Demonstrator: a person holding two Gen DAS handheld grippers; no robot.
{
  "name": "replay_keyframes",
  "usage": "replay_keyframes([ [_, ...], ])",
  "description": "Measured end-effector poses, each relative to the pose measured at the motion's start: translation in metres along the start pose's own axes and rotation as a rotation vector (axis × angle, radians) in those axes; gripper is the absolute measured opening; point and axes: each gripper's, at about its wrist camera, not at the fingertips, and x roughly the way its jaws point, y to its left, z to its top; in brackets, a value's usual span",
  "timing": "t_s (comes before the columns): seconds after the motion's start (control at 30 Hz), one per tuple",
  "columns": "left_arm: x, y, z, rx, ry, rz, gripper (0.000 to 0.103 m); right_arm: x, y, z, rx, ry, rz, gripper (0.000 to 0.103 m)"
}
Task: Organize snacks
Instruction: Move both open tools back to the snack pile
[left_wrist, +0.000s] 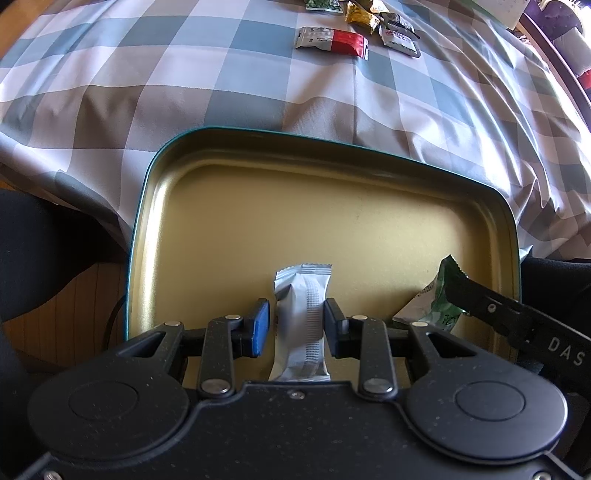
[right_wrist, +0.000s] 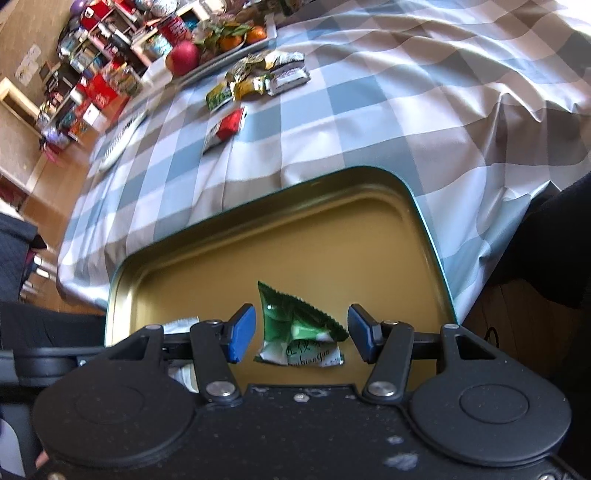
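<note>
A green-rimmed tin (left_wrist: 332, 173) with a gold inside lies on the checked cloth near the table's front edge. My left gripper (left_wrist: 297, 325) is shut on a silver snack packet (left_wrist: 303, 295), held upright over the tin's floor. The right gripper (right_wrist: 301, 332) stands open above the same tin (right_wrist: 332, 236). A crumpled green packet (right_wrist: 291, 325) lies on the tin's floor between its blue pads, with a gap on each side. The left wrist view shows that green packet (left_wrist: 439, 295) at the right, beside one right-gripper finger (left_wrist: 480, 302).
Loose snacks lie further back on the cloth: a red and white packet (left_wrist: 332, 40), a gold one (left_wrist: 360, 14), and a small pile (right_wrist: 258, 77). A fruit tray (right_wrist: 221, 40) with an apple (right_wrist: 183, 55) stands behind them. Crowded shelves stand beyond the table.
</note>
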Motion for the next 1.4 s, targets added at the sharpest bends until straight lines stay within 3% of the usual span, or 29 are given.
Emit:
replay_keyframes([
  [0.53,-0.003,-0.007,-0.003,0.035,-0.048,0.109,0.041,0.0,0.001,-0.001,-0.005,-0.009,-0.02,0.062],
  [0.87,-0.016,-0.021,-0.009,0.107,-0.138,0.179,0.047,-0.001,0.002,-0.001,-0.019,-0.013,-0.032,0.062],
  [1.23,-0.019,-0.028,-0.007,0.123,-0.129,0.219,0.048,-0.003,0.01,-0.002,-0.09,-0.013,-0.072,0.063],
  [1.33,-0.023,-0.03,-0.002,0.141,-0.125,0.266,0.051,-0.001,0.01,0.0,-0.09,0.007,-0.066,0.063],
  [1.4,-0.027,-0.031,0.003,0.15,-0.146,0.287,0.059,0.0,0.01,0.003,-0.087,0.021,-0.071,0.063],
])
